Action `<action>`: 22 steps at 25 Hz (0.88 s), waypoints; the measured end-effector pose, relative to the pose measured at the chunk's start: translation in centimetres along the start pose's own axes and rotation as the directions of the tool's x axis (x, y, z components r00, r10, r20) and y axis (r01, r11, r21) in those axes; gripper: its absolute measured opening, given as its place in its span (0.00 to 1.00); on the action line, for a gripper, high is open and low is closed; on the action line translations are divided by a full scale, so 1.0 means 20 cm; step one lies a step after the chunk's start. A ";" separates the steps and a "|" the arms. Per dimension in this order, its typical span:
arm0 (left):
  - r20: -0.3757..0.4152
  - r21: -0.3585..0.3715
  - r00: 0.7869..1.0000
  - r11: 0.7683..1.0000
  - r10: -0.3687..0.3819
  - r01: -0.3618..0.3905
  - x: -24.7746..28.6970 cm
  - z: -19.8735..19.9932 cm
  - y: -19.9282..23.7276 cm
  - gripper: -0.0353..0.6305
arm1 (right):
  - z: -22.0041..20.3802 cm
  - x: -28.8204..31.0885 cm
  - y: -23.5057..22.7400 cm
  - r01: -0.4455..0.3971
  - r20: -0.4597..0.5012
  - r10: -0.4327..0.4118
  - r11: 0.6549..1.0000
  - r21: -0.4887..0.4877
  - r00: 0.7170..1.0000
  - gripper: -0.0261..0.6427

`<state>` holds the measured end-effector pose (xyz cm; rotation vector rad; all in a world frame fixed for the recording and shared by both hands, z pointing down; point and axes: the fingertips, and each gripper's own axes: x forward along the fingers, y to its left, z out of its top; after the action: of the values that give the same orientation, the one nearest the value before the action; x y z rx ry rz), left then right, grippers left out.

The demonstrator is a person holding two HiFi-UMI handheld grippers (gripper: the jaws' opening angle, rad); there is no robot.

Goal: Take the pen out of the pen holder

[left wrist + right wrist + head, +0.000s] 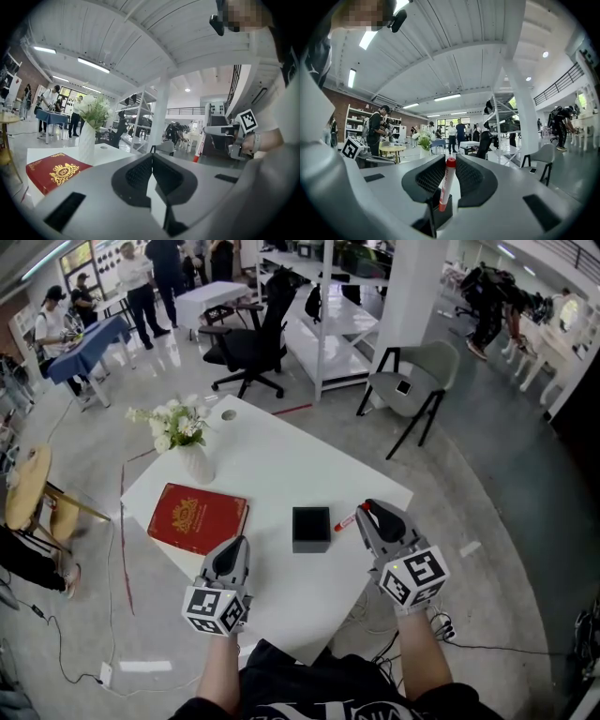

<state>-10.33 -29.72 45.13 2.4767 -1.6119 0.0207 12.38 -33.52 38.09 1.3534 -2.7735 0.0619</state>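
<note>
Right gripper (450, 164) is clamped on the pen (446, 185), red cap sticking up past the pads. The pen is out of the pen holder (310, 529), held just beside the holder's right side over the worktop (281, 460). Left gripper (151, 158) has its jaws together and empty, near the red book (198, 517).

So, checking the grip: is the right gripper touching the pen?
Touching. The right gripper view shows the pen standing between the two pads of the right gripper, both pressed against its barrel.
</note>
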 end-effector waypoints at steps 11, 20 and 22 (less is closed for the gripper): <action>0.008 0.000 1.000 1.000 0.018 -0.018 -0.06 -0.02 -0.04 0.06 | -0.16 -0.09 0.03 -0.006 -0.070 0.006 1.000 0.010 0.998 0.16; 0.011 0.000 0.999 0.999 0.037 -0.037 -0.10 -0.02 -0.07 0.06 | -0.25 -0.15 0.06 -0.017 -0.103 0.019 1.000 0.018 0.995 0.16; 0.011 0.000 0.999 0.999 0.040 -0.040 -0.11 -0.02 -0.08 0.06 | -0.26 -0.16 0.06 -0.021 -0.107 0.023 1.000 0.021 0.994 0.16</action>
<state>-9.82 -27.09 45.11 2.4485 -1.6653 0.0129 13.55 -29.89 43.10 1.2832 -2.7063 0.1581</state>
